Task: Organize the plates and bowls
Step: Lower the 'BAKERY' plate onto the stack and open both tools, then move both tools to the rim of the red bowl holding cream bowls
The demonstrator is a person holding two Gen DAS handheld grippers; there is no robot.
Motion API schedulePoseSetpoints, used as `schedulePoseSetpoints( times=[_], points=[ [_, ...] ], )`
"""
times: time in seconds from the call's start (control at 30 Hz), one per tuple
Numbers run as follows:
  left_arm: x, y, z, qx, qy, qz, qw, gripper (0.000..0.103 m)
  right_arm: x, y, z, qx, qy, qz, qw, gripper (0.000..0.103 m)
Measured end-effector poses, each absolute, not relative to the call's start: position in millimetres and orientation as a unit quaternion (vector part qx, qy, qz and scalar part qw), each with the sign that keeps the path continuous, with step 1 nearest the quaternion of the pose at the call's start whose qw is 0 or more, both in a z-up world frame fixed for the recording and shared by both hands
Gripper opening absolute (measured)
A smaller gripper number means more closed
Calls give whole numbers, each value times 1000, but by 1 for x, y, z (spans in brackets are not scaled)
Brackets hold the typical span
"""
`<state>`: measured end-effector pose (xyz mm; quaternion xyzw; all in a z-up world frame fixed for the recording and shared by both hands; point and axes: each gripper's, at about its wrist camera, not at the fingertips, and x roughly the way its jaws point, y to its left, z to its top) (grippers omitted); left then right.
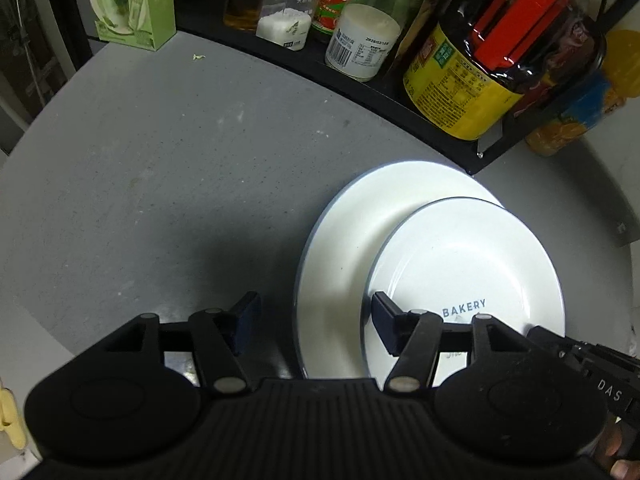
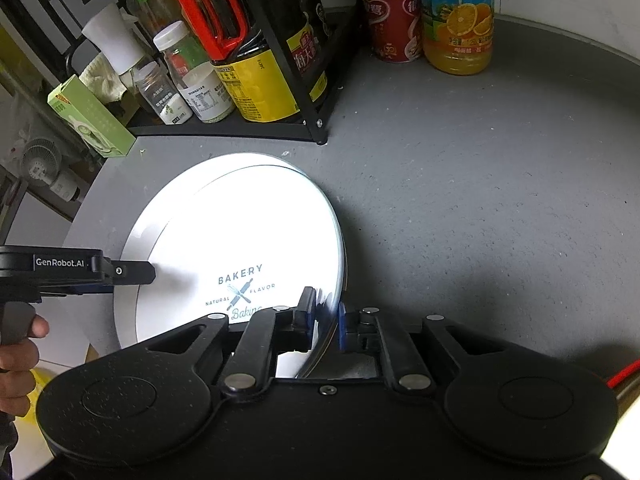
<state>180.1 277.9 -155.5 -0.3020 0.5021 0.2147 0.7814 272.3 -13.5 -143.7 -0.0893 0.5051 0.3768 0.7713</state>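
A large white plate (image 1: pixel 340 248) lies on the grey round table (image 1: pixel 160 168). A smaller white plate (image 1: pixel 472 256) printed "BAKERY" rests over it, shifted to the right. In the right wrist view my right gripper (image 2: pixel 325 314) is shut on the near rim of the small plate (image 2: pixel 248 232), which covers most of the large plate (image 2: pixel 132 240). My left gripper (image 1: pixel 316 316) is open and holds nothing. One of its fingers hangs over the table and the other over the small plate's left edge. The left gripper (image 2: pixel 132 272) also shows from the side at that edge.
A black rack (image 1: pixel 360 80) at the back holds a dark sauce bottle (image 1: pixel 500 48) with a red handle, jars and an oil bottle. A green box (image 1: pixel 132 4) stands at the far left. An orange juice bottle (image 2: pixel 460 16) and red cans (image 2: pixel 392 20) stand right of the rack.
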Motion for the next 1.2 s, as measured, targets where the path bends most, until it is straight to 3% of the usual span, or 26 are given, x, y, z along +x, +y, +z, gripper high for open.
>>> schedulePoseSetpoints(
  times=[0.13, 0.5, 0.8, 0.9, 0.97, 1.2],
  points=[
    [181, 284, -154, -302, 501, 216, 781, 60, 276, -11, -147, -92, 514, 371, 768, 23],
    [178, 293, -152, -287, 500, 234, 783, 68, 275, -1, -157, -96, 530, 377, 753, 29],
    [174, 284, -146, -264, 503, 254, 783, 68, 278, -8, -151, -67, 543, 369, 751, 34],
    [167, 281, -138, -274, 496, 254, 784, 68, 276, -19, -138, -51, 531, 370, 761, 49],
    [166, 277, -130, -273, 492, 251, 788, 68, 274, -27, -130, -42, 525, 373, 764, 51],
    [164, 254, -103, -278, 471, 231, 805, 72, 261, -56, -101, -19, 498, 376, 781, 79]
  ],
)
